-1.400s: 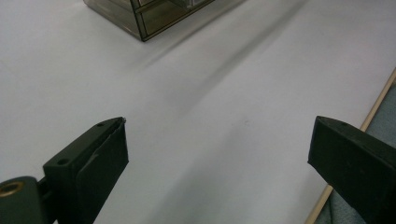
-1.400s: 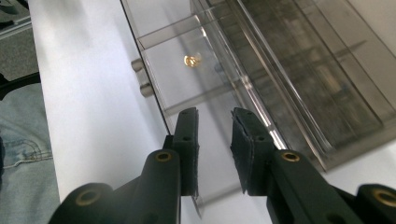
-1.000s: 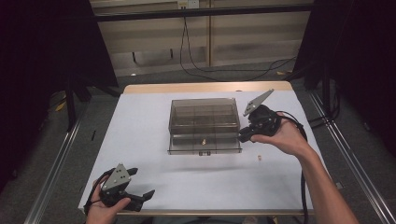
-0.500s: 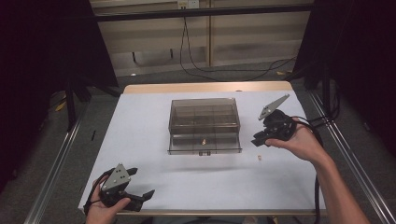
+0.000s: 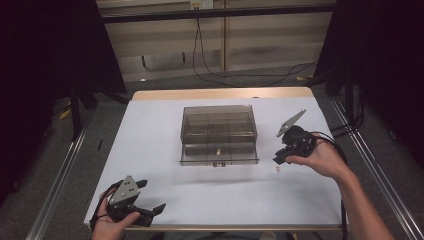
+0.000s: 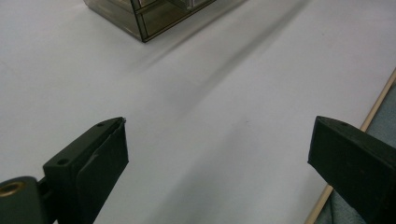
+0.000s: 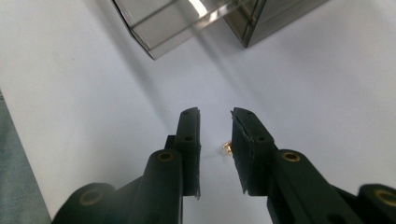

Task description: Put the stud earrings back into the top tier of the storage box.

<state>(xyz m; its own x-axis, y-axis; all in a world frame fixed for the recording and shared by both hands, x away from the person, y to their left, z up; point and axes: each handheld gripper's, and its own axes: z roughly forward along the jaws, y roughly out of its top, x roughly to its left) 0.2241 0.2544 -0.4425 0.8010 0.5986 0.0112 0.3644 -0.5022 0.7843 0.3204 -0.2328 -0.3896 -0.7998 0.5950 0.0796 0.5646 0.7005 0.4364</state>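
A smoky clear compartment box [image 5: 219,129] stands mid-table with its front drawer [image 5: 220,152] pulled out; a small gold piece [image 5: 218,149] lies in the drawer. Another small gold piece [image 5: 278,169] lies on the white table right of the box. My right gripper [image 5: 276,159] hovers just above it, pointing down. In the right gripper view that piece [image 7: 227,148] shows on the table between the narrowly parted jaws of the right gripper [image 7: 215,114], with no pad touching it. My left gripper [image 5: 153,195] rests at the front left corner, jaws wide open and empty, as the left gripper [image 6: 219,121] view confirms.
The table [image 5: 165,130] is white with a wooden far edge and metal rails on both sides. The box corner [image 6: 154,14] lies far ahead of the left jaws. The drawer's clear corner [image 7: 187,18] is close ahead of the right jaws. Cables hang behind the table.
My right hand has moved right and down, away from the box's right side to just above the loose gold piece. The left hand has stayed put.
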